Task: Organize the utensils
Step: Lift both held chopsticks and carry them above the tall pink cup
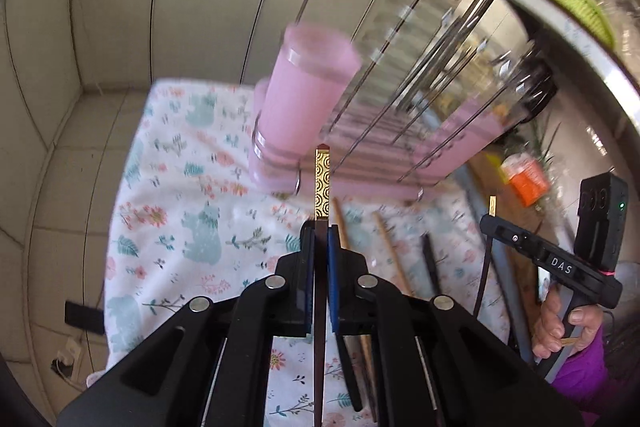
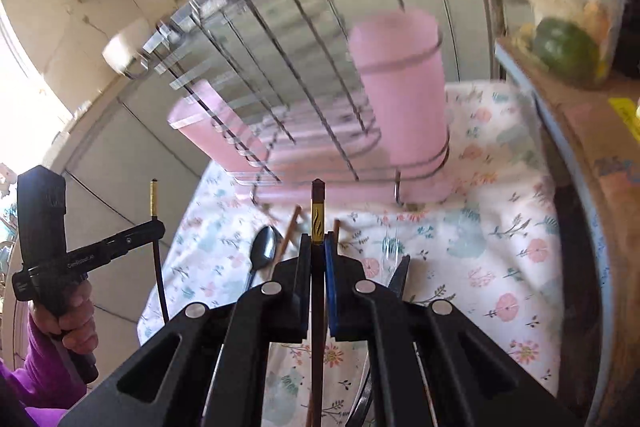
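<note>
**Both grippers pinching a chopstick each, near the pink rack**

The left gripper (image 1: 320, 227) is pinching a dark chopstick (image 1: 322, 183) between its blue pads, the gold-patterned end sticking out past the fingertips toward the rack (image 1: 400, 115). The right gripper (image 2: 318, 243) is clamping a second chopstick (image 2: 318, 211), dark with a gold band bearing a flame mark, its tip pointing at the rack's base. Both chopsticks are running back along the line of the fingers, under the gripper bodies.

The rack, wire over a pink tray, is sitting on a floral cloth (image 1: 180, 219), blurred in both views. A pink cup (image 1: 308, 95) is standing in a wire ring at the rack's end, nearest the left gripper's chopstick tip.

More utensils are lying loose on the cloth, below the grippers: wooden chopsticks (image 1: 394, 251) and a dark one beside them in the left view; a spoon (image 2: 266, 245) and the tip of scissors (image 2: 400, 275) in the right view.

Each view is also showing the other gripper at its edge, gripped by a hand (image 2: 76, 311) in a purple sleeve (image 2: 44, 375), with its chopstick standing nearly upright.
</note>
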Motion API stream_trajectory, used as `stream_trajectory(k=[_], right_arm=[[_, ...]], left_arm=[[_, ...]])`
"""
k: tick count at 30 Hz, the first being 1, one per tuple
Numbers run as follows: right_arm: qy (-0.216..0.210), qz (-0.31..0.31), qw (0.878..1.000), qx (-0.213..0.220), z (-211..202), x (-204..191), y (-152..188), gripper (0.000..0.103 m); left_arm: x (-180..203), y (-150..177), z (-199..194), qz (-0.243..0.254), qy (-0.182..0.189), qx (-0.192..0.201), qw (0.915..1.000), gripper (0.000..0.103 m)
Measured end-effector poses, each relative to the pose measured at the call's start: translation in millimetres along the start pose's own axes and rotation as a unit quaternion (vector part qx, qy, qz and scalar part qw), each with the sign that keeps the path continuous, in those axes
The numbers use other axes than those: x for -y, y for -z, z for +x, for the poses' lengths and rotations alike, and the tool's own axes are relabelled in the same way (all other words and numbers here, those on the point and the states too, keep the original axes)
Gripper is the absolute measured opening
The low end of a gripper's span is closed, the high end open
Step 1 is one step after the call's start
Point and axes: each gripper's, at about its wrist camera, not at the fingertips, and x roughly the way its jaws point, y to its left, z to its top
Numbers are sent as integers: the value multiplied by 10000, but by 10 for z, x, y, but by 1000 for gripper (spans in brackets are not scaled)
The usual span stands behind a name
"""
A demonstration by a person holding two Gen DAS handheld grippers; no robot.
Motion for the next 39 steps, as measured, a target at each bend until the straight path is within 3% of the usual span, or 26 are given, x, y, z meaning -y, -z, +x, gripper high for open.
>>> stream_trajectory(k=[4,9,18,24,29,39], right_arm=[[-42,-100,9985,544,-305,-150,-130,6],[-29,-386,9907,1301,-870,-300,-433,6],[531,-796,9523,2896,-1625,-525,-1238,6],[671,-667,9365,3377,-1624,-416,-1689,6],[860,-586,9295,3539,-1467,-250,-2016,6],[1036,-302,9530,2832,-702,189,-2138,6]], left_arm=[[101,-91,-456,131,77,800,9967,5],[256,-400,-939,278,2,1605,9866,5],[488,-1191,-1544,321,-44,2656,9635,5],[513,-1654,-1473,281,-219,2837,9582,5],[450,-1897,-1171,225,-441,2742,9604,5],[291,-1895,-464,331,-779,2060,9749,5]])
